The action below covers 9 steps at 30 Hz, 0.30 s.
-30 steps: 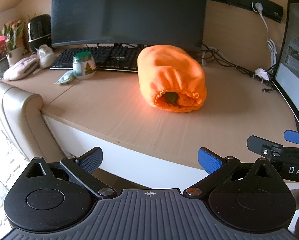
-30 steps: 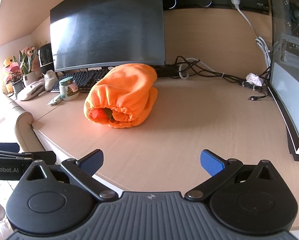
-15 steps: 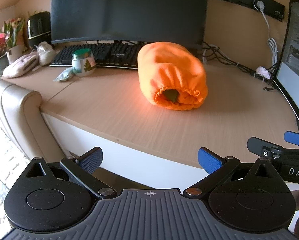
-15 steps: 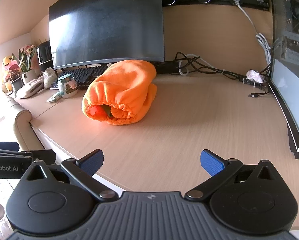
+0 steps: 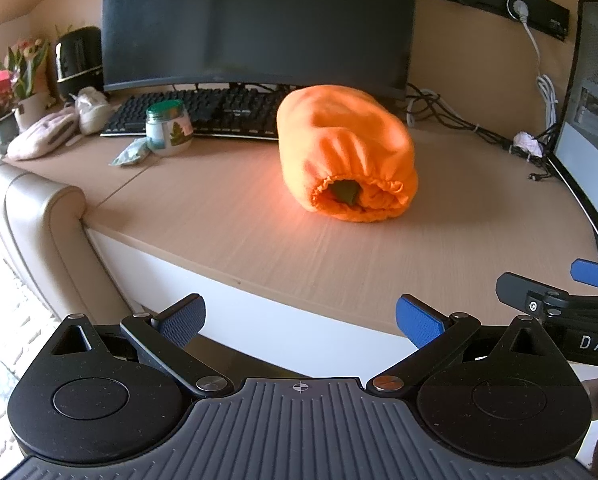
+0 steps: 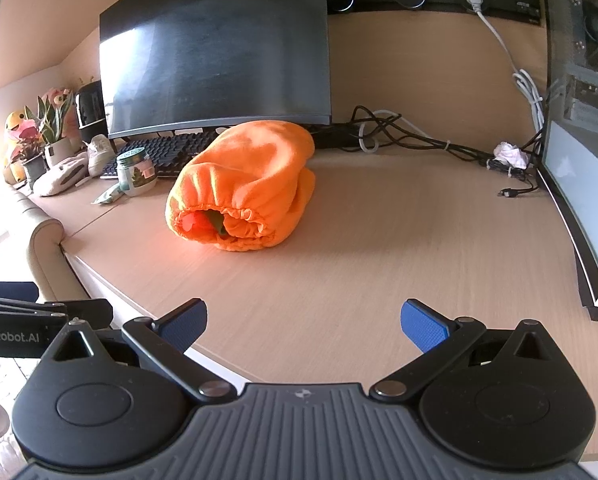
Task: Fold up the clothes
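An orange garment (image 5: 345,152) lies rolled into a thick bundle on the wooden desk (image 5: 259,232), its elastic opening facing me with something green inside. It also shows in the right wrist view (image 6: 247,188). My left gripper (image 5: 299,318) is open and empty, held off the desk's front edge, well short of the bundle. My right gripper (image 6: 303,322) is open and empty, low over the desk's front edge, to the right of the left one. The right gripper's blue pad shows in the left wrist view (image 5: 595,274).
A black monitor (image 5: 259,20) and keyboard (image 5: 203,112) stand behind the bundle. A green-lidded jar (image 5: 167,128), a small packet (image 5: 133,156), a pouch, a shoe and potted flowers (image 5: 7,92) sit at the back left. Cables (image 6: 419,136) and a second screen (image 6: 579,168) are right. A beige chair back (image 5: 39,220) is left.
Both grippers have drifted slightly, so the bundle sits a little lower and further right in the left view. The jaws stay open. The bundle has not moved.
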Motion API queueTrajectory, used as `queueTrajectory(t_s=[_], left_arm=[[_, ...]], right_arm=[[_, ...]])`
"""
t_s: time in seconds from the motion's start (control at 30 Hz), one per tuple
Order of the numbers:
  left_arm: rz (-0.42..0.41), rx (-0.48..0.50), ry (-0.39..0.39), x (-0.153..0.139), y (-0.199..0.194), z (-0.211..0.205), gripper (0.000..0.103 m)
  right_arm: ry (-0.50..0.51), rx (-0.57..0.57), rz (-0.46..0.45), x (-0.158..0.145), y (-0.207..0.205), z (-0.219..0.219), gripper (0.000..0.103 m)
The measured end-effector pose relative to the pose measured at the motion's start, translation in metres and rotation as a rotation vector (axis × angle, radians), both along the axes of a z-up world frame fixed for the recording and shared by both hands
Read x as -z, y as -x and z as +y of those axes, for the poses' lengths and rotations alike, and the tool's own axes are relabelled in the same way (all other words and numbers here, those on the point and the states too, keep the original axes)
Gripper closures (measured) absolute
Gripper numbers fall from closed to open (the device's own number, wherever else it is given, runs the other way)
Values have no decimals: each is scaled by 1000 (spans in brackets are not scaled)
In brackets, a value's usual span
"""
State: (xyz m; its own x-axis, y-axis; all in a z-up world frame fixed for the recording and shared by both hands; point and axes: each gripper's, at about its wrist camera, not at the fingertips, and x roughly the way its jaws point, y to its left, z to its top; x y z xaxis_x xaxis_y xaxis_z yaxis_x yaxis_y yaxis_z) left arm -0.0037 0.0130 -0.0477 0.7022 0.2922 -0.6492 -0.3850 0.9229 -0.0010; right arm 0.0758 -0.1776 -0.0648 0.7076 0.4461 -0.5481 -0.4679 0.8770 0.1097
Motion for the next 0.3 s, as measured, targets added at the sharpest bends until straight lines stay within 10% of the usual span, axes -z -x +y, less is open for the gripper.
queueTrajectory(t_s=[0.3], left_arm=[[-14, 8, 2, 3, 2, 5, 0]], right_arm=[[27, -6, -1, 1, 0, 6, 0]])
